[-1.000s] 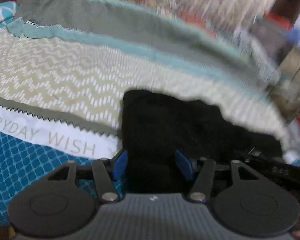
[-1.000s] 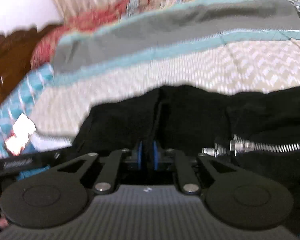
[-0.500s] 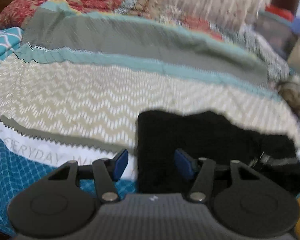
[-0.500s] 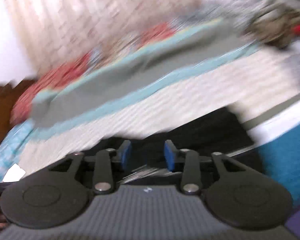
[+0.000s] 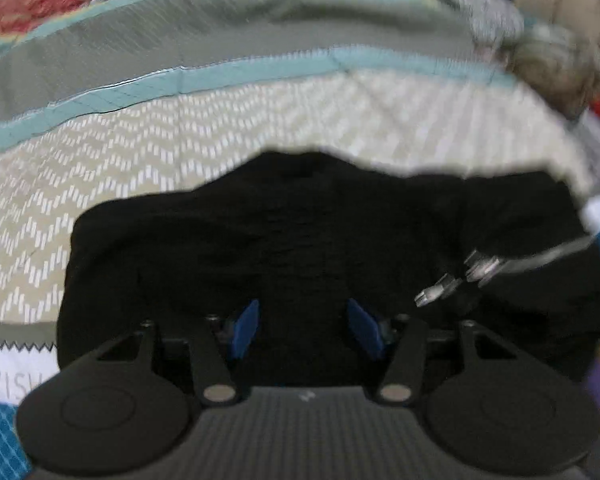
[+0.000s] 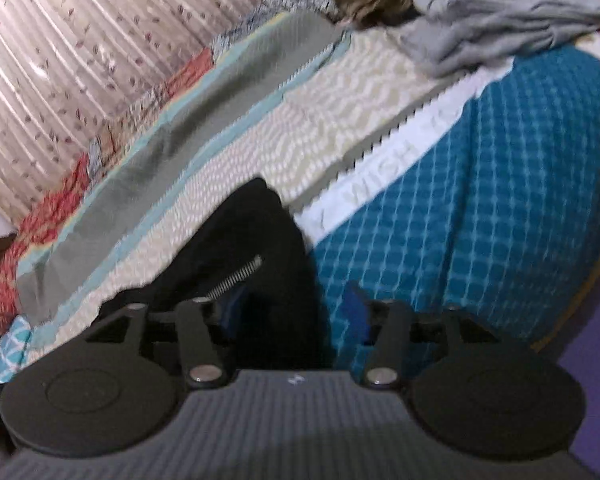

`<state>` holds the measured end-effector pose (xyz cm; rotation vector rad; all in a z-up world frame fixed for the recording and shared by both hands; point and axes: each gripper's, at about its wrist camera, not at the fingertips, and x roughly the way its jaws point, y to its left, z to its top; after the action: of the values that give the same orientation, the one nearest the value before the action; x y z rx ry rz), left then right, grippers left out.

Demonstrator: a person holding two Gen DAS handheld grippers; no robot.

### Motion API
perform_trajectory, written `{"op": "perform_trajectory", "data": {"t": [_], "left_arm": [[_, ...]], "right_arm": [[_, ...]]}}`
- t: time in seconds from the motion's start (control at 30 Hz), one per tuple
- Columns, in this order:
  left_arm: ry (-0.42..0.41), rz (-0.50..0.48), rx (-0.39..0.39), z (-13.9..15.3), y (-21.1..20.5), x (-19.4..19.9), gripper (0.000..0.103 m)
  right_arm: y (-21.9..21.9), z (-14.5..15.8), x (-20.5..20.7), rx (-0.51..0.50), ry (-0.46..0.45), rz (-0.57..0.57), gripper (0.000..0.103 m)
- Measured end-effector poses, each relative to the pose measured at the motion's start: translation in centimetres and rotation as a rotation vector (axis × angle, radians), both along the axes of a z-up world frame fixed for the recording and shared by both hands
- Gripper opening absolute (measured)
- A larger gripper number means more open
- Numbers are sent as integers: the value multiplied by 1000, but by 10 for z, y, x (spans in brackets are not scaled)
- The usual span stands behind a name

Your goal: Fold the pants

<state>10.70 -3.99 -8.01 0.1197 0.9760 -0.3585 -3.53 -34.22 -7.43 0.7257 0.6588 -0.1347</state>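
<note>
While the black pants [image 5: 300, 240] lie bunched on the patterned bedspread [image 5: 180, 148], across its beige zigzag band near the bed's edge, the left gripper [image 5: 304, 328] sits just over them with its blue fingers [image 5: 244, 330] spread wide and nothing between them. The right gripper [image 6: 296, 312] is also parted wide and empty, one finger over the pants' edge [image 6: 260, 240], the other [image 6: 356, 312] over the teal checked part of the bedspread [image 6: 500, 220]. A metal spring cable [image 5: 480, 268] crosses the dark fabric (it shows in the right view too). A grey garment [image 6: 500, 12] is heaped farther along the bed.
</note>
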Motion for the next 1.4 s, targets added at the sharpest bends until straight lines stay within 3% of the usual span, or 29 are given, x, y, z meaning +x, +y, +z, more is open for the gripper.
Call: {"op": "perform_trajectory", "data": {"t": [0.07,0.1,0.2,0.27,0.33,0.43,0.53,0.63,0.67,0.7,0.73,0.77,0.87,0.93,0.97,1.0,1.03,1.07,1.17,1.27,1.4], "left_arm": [[4,9,22,0,-4,1,52],[27,17,31,6,-5,4,51],[97,56,30,28,-2,9,45],[78,39,-64,57,-4,5,44],[35,-31,-132,88,-23,1,48],[21,-189,-165,116,-73,-4,55],[63,-298,-121,121,-127,-1,63],[193,-329,-106,106,-164,11,66],[223,-330,-98,99,-171,16,62],[209,-341,-71,94,-178,17,51],[187,-335,-38,91,-179,16,15],[190,-316,-33,87,-176,18,10],[181,-289,-120,92,-152,18,10],[168,-274,-151,101,-134,18,10],[170,-266,-175,105,-123,19,10],[176,-251,-199,109,-109,20,10],[181,-236,-220,112,-96,21,10],[182,-220,-242,115,-81,22,10],[147,-160,-302,127,-31,22,10],[101,-80,-324,134,23,23,10],[125,79,-306,110,93,28,11]], "right_arm": [[3,-4,-2,12,13,21,42],[4,-2,-4,-4,11,49,21],[10,15,-11,-67,-25,97,17],[20,30,-10,-120,-65,129,17],[33,43,-10,-156,-108,167,17],[54,51,3,-215,-149,239,17],[78,57,11,-289,-177,308,17],[95,59,17,-326,-178,347,17],[99,61,18,-334,-181,359,17],[103,62,16,-343,-187,372,17],[106,64,15,-354,-197,383,17],[110,65,11,-364,-206,385,17],[110,67,4,-371,-240,371,24],[106,64,2,-334,-251,365,39],[106,62,4,-325,-235,376,39],[109,61,7,-320,-223,396,34],[113,63,9,-307,-222,431,23],[119,66,11,-284,-233,476,21],[144,85,23,-213,-273,607,20],[181,103,40,-207,-298,726,20],[240,104,68,-171,-251,878,21]]}}
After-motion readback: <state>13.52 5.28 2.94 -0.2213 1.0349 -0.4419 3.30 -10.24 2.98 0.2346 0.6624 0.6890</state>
